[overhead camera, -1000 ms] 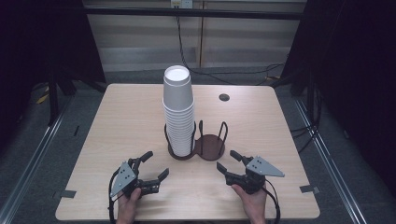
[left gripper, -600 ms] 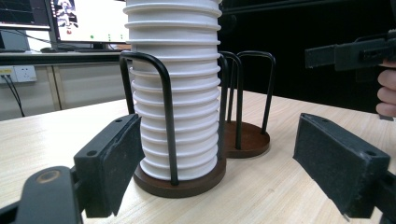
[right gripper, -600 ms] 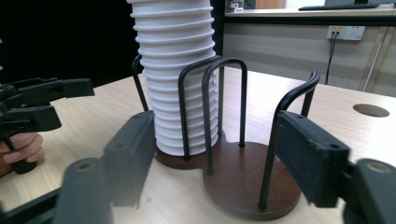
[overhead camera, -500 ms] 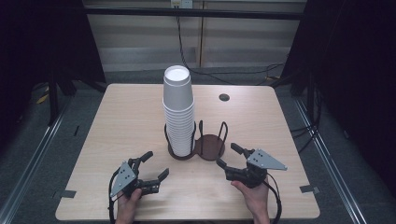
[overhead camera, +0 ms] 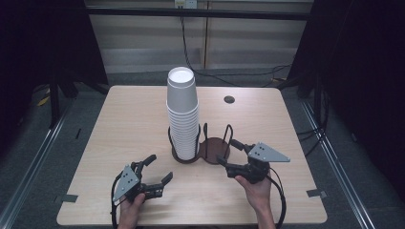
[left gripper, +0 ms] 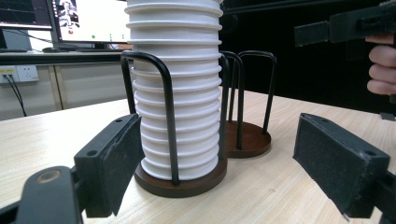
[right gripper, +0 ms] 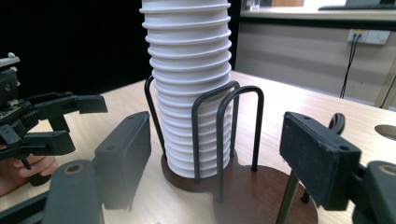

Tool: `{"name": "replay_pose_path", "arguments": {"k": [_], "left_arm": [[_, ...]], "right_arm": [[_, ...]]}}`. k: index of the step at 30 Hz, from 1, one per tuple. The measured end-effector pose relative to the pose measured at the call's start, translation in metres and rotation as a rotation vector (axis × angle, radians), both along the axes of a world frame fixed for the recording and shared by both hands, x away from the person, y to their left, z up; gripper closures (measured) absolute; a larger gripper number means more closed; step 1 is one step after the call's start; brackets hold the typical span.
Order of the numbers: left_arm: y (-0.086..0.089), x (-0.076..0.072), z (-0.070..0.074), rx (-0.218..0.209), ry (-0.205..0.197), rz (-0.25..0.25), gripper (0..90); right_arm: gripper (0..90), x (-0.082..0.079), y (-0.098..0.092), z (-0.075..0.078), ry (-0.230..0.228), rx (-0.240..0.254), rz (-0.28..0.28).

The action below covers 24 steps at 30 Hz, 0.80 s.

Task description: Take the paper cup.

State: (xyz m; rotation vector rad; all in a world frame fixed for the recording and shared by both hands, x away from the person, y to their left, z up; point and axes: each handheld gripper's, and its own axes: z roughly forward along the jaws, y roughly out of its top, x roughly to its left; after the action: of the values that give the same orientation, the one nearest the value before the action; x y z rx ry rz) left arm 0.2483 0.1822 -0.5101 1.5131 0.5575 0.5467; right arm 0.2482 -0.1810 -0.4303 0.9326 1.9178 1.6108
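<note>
A tall stack of white paper cups [overhead camera: 182, 114] stands in the left ring of a dark brown two-ring wire holder [overhead camera: 215, 147]; its right ring is empty. My left gripper [overhead camera: 160, 168] rests near the table's front, left of the holder, open with nothing between its pads. My right gripper [overhead camera: 227, 151] hovers open just right of the empty ring, tips toward it; its jaws have just been closing, with nothing between them. In the left gripper view the cups [left gripper: 180, 93] rise ahead. In the right gripper view the cups [right gripper: 191, 70] and the empty ring [right gripper: 261, 196] lie close ahead.
The light wooden table [overhead camera: 119, 124] has a round cable hole [overhead camera: 229, 99] at the back right. Dark curtains and black frame posts flank the table. A monitor [left gripper: 88, 21] glows behind the cups in the left gripper view.
My right gripper has risen a little and edged toward the holder, its jaws standing wider than a second ago. The left gripper and the cups have stayed put.
</note>
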Motion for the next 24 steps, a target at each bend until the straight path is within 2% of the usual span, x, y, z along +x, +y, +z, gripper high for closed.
{"name": "replay_pose_path", "arguments": {"k": [2,4,15,17,24], "left_arm": [[0.000,0.000,0.000,0.000,0.000,0.000,15.6],[0.000,0.000,0.000,0.000,0.000,0.000,15.6],[0.000,0.000,0.000,-0.002,0.001,0.006,15.6],[0.000,0.000,0.000,-0.002,0.000,0.005,15.5],[0.000,0.000,0.000,-0.003,0.000,0.002,15.5]], "right_arm": [[24.8,0.002,0.002,0.006,0.008,-0.022,0.006],[28.9,0.004,0.004,0.011,0.018,-0.019,0.011],[30.2,0.015,0.012,0.026,0.039,-0.043,0.065],[30.4,0.016,0.012,0.029,0.047,-0.030,0.070],[30.7,0.024,0.015,0.044,0.052,-0.042,0.128]]}}
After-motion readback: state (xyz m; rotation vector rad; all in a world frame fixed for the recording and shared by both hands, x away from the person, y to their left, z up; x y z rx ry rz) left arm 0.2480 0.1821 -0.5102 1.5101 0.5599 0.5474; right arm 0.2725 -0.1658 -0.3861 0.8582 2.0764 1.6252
